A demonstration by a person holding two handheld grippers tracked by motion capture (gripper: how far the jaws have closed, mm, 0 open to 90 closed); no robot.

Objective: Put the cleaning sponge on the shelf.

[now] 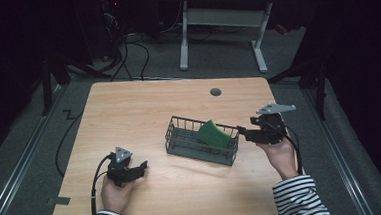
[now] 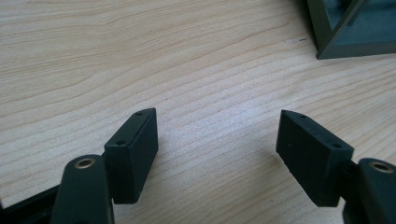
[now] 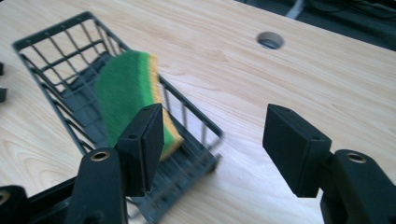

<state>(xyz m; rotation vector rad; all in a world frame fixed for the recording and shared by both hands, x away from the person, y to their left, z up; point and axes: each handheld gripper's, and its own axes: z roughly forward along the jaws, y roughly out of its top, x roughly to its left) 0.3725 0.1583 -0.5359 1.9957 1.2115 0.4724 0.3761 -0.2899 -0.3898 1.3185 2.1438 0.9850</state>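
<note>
Sponge [image 1: 213, 133]: green scouring face, yellow foam backing on its edge in the right gripper view. It sits inside the wire basket [image 1: 177, 147], at the end nearest the right claw [image 1: 241, 130], leaning tilted with one end raised against the rim and the other down toward the basket floor. Long axis runs roughly along the basket's length, slanting upward toward the right claw; green face turned up and away from that claw.

Progress, as judged: the sponge looks already delivered into the basket. What may be left is only pulling the right claw clear, and perhaps nudging the sponge flat, since it rests propped rather than lying on the bottom.

Right claw: just beside the basket's near end, level with the rim, jaws parted about half way with bare tabletop [image 1: 128, 111] between them. Nothing gripped; the sponge lies ahead and off to one side of the jaws, not between the pads. No contact with the basket that I can make out.

Left claw [image 1: 141, 168]: well apart from the basket, low over the tabletop, jaws spread wide, nothing between them but wood grain. A basket corner shows ahead of it, off to one side.

Cable hole [image 1: 215, 92] lies beyond the basket.
</note>
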